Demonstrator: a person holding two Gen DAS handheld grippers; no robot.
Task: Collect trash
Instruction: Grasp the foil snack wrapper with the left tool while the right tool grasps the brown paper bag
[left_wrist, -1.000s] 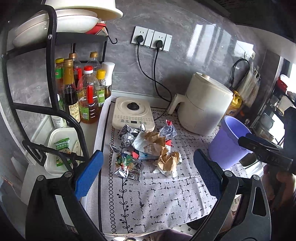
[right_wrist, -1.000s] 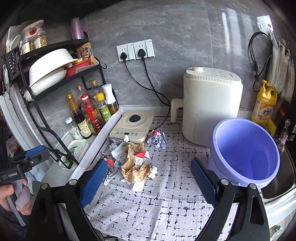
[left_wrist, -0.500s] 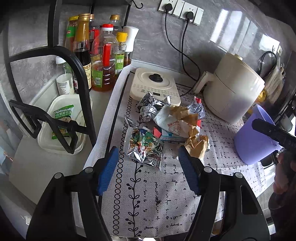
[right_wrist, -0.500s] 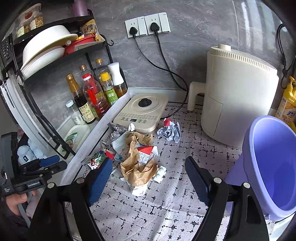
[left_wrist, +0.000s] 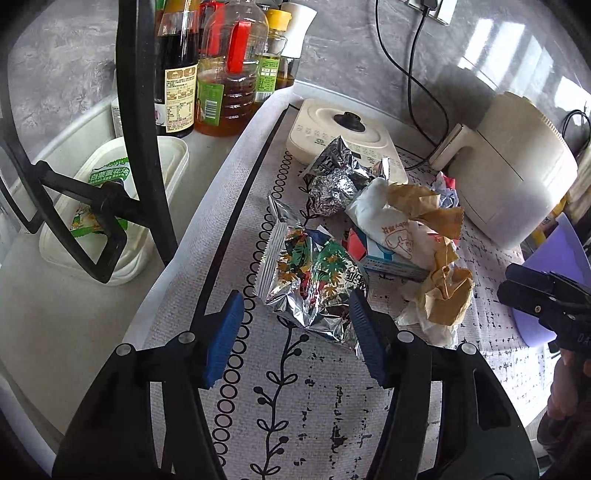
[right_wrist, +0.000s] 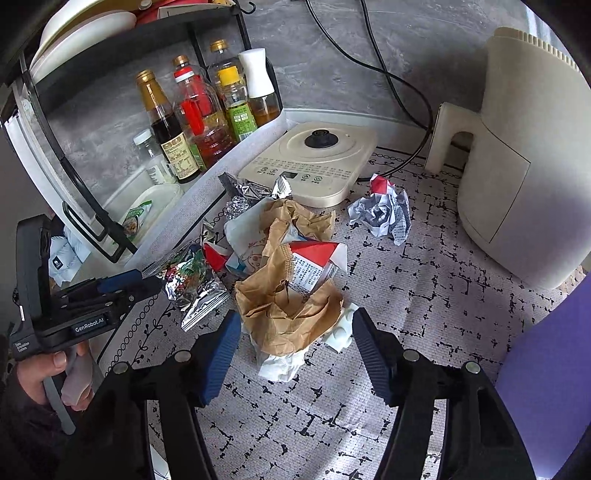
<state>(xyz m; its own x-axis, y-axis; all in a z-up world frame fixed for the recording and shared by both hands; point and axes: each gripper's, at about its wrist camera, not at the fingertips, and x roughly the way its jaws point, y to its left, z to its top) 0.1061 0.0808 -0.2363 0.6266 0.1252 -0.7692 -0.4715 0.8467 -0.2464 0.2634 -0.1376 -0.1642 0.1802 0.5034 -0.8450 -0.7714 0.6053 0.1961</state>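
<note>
A pile of trash lies on the patterned mat (left_wrist: 314, 406). My left gripper (left_wrist: 295, 328) points down at a shiny foil snack bag (left_wrist: 314, 284). Its jaws are closing with the bag's near end between them, and the left pad stands clear of it. My right gripper (right_wrist: 295, 343) hangs over crumpled brown paper (right_wrist: 291, 310) and white tissue (right_wrist: 284, 365), its jaws closing around them without a visible squeeze. A red-and-white carton (right_wrist: 314, 266), foil balls (left_wrist: 332, 184), a white wrapper (left_wrist: 391, 225) and crumpled printed paper (right_wrist: 384, 214) lie behind. The purple bin (right_wrist: 546, 369) stands at the right.
A cream induction cooker (right_wrist: 314, 158) and air fryer (right_wrist: 524, 147) stand behind the pile, with cables along the wall. Sauce bottles (right_wrist: 195, 114), a black dish rack (left_wrist: 140, 129) and a plastic tub (left_wrist: 110, 206) crowd the left. A hand (right_wrist: 48, 373) holds the left gripper's handle.
Both grippers have sunk toward the trash pile and their jaws have narrowed. The foil bag now sits between the left jaws, the brown paper between the right ones.
</note>
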